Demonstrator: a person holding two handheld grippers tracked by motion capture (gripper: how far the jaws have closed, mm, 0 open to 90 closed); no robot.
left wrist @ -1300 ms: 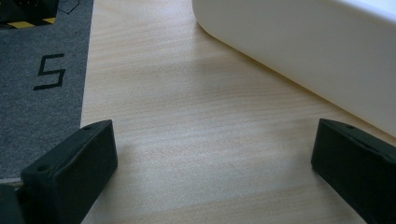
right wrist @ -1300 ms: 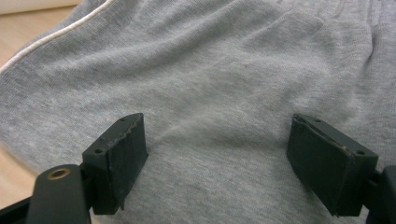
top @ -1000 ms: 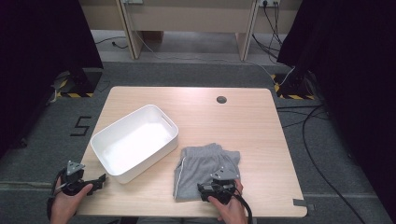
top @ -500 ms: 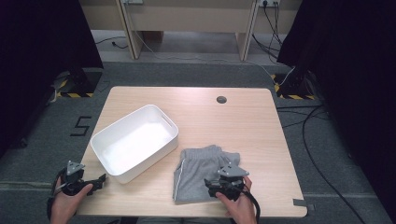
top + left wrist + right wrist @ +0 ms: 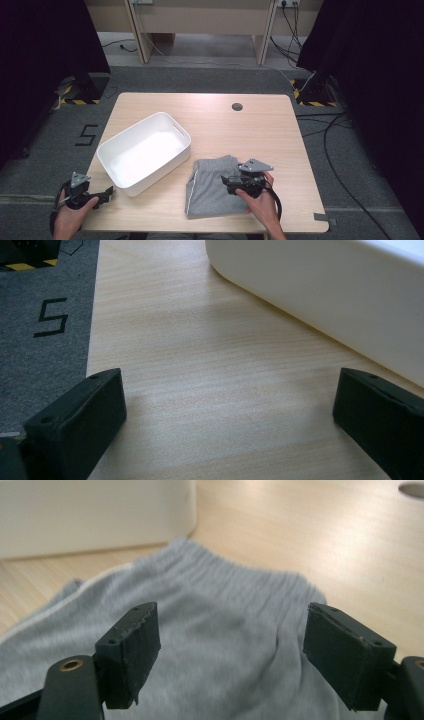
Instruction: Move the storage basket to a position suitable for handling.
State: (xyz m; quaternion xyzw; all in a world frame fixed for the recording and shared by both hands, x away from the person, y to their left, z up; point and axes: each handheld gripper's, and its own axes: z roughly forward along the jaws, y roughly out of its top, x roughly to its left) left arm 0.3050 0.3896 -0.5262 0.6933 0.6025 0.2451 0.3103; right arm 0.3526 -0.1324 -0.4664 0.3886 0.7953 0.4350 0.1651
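Folded grey shorts (image 5: 212, 187) with a white side stripe lie on the table's near middle. My right gripper (image 5: 227, 183) hovers just above their right part and points left, toward the bin. In the right gripper view the jaws (image 5: 232, 645) stand wide apart over the grey cloth (image 5: 225, 615). They have just been closing a little, and nothing is pinched between them. My left gripper (image 5: 106, 192) rests at the near left corner, open, with bare wood between its jaws (image 5: 225, 410). It points at the white bin (image 5: 340, 295).
An empty white plastic bin (image 5: 186, 136) sits at an angle on the table's left half. A round cable hole (image 5: 237, 106) is at the far middle of the wooden table (image 5: 250, 135). Grey carpet with a "5" mark (image 5: 87, 135) borders the left edge.
My right gripper has risen and moved away from the near edge, over the shorts. The left hand has stayed put.
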